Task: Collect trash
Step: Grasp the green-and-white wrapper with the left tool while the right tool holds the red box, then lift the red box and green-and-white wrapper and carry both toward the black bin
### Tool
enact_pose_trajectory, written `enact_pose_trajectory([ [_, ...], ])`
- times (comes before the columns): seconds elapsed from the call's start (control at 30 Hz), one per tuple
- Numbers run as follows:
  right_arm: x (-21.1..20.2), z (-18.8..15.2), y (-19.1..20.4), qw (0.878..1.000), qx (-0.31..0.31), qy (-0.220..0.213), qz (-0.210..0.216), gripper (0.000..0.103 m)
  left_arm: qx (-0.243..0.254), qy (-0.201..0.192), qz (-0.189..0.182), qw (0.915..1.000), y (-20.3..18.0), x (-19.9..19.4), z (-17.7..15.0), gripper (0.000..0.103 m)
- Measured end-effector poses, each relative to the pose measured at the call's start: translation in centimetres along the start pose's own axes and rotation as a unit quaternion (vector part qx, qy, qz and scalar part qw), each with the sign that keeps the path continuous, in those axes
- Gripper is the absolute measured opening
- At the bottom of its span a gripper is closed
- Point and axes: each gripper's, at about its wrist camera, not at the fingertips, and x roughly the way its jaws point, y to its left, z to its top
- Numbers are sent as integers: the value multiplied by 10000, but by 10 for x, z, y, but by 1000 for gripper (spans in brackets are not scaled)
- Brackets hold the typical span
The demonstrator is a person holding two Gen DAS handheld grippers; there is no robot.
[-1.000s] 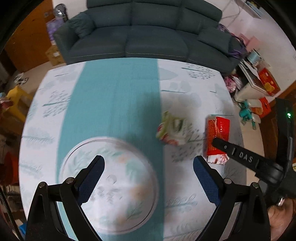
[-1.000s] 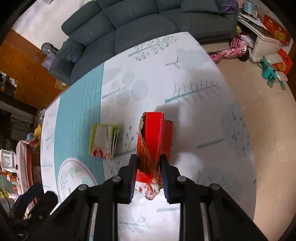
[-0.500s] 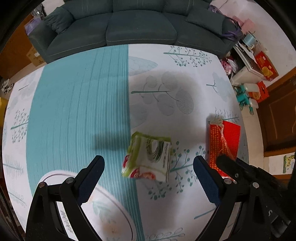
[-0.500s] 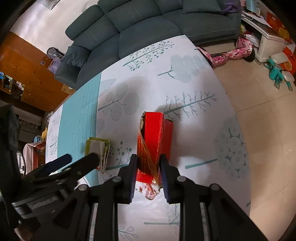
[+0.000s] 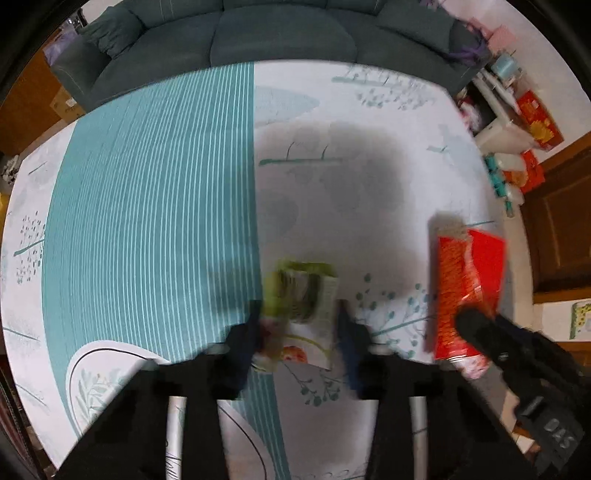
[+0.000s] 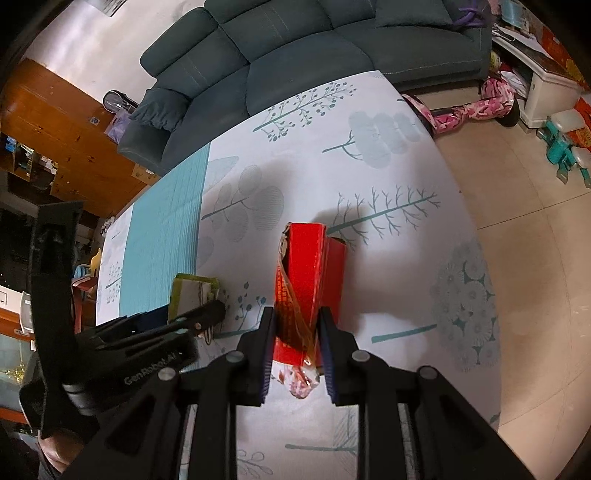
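A crumpled green and white snack packet lies on the tablecloth where the teal stripe meets the white part. My left gripper points down over it; its jaws are closing, and both pads sit against the packet's sides. In the right wrist view the same packet shows beside the left gripper's fingers. A torn red carton lies to the right of the packet. My right gripper is shut on its near end. In the left wrist view the red carton has a black finger over its near end.
The table wears a white cloth with tree prints and a teal striped band. A round white patterned plate sits near the front left. A dark sofa stands behind. Tiled floor with boxes and toys lies past the table's right edge.
My left gripper came from above the plate, moved right and down over the green packet, then its wide-open jaws closed in on it. The right gripper kept its hold on the red carton.
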Motion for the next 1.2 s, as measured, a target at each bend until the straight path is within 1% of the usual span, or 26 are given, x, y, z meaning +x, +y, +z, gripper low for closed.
enact_pose_trajectory([
  [0.1, -2, -4, -1, 10000, -19, 46, 32, 23, -69, -123, -36, 9999, 1, -8, -5, 19],
  [0.33, -14, -26, 8, 9997, -130, 73, 183, 23, -280, -307, -162, 9990, 10, -36, -33, 18],
  [0.53, -31, -52, 22, 9991, -238, 77, 351, 23, -257, -550, -154, 9980, 19, -76, -82, 18],
  [0.63, -43, -73, 35, 9984, -354, 72, 439, 23, -280, -634, -212, 9974, 27, -96, -109, 18],
  [0.8, -62, -110, 59, 9968, -544, 75, 576, 23, -347, -780, -207, 9961, 45, -133, -170, 18],
  [0.9, -76, -141, 74, 9959, -670, 55, 607, 23, -314, -843, -147, 9958, 56, -151, -206, 18],
  [1.1, -101, -216, 106, 9941, -920, 75, 577, 23, -217, -918, -194, 9954, 82, -180, -286, 18],
  [1.17, -109, -249, 118, 9933, -1018, 74, 548, 23, -173, -934, -223, 9952, 92, -188, -314, 18],
  [1.2, -112, -258, 121, 9931, -1045, 65, 533, 23, -136, -944, -240, 9952, 97, -192, -330, 18],
])
